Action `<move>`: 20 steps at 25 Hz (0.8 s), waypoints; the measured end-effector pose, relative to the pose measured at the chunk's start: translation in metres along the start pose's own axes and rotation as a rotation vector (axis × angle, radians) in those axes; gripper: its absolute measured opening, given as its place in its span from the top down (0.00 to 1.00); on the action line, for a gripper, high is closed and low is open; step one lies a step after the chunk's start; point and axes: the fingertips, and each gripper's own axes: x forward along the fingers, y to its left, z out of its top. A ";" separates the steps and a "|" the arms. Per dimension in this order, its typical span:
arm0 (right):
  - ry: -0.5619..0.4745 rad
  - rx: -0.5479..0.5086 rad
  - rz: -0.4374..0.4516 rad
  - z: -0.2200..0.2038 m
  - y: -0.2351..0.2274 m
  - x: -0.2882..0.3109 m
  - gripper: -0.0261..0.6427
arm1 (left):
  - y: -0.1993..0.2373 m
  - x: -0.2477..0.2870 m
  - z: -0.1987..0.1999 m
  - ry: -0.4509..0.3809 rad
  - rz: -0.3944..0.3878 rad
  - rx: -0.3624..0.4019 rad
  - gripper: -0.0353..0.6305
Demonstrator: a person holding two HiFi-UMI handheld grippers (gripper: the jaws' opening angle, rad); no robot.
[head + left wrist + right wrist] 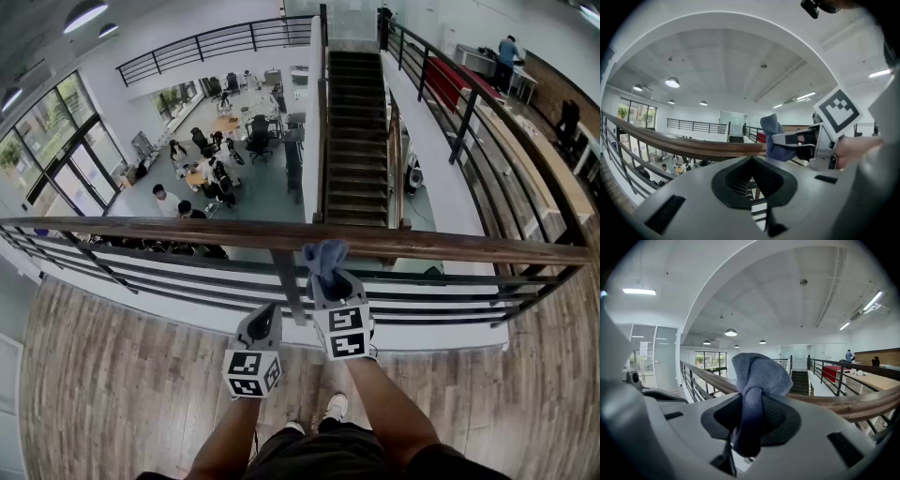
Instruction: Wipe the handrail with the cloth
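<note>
Left tool (pixel 265 315) shut, empty, just below handrail (pixel 141 231). Right tool (pixel 329 278) beside it, clamped on blue-grey cloth (pixel 324 253); cloth bunched beyond its tips, against handrail top. Marker cubes (pixel 251 372): black-white squares only.

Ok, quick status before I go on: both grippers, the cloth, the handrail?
Right gripper: shut on the cloth, raised to the rail.
Left gripper: shut, empty, held short of the rail.
Cloth: bunched, pinched at its middle, its top at the rail's upper face.
Handrail: wooden, level; cannot tell whether it has been wiped.
</note>
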 end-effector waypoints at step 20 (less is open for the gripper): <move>0.402 -0.153 -0.040 0.006 -0.046 0.129 0.79 | 0.026 0.074 0.048 -0.052 -0.051 -0.023 0.94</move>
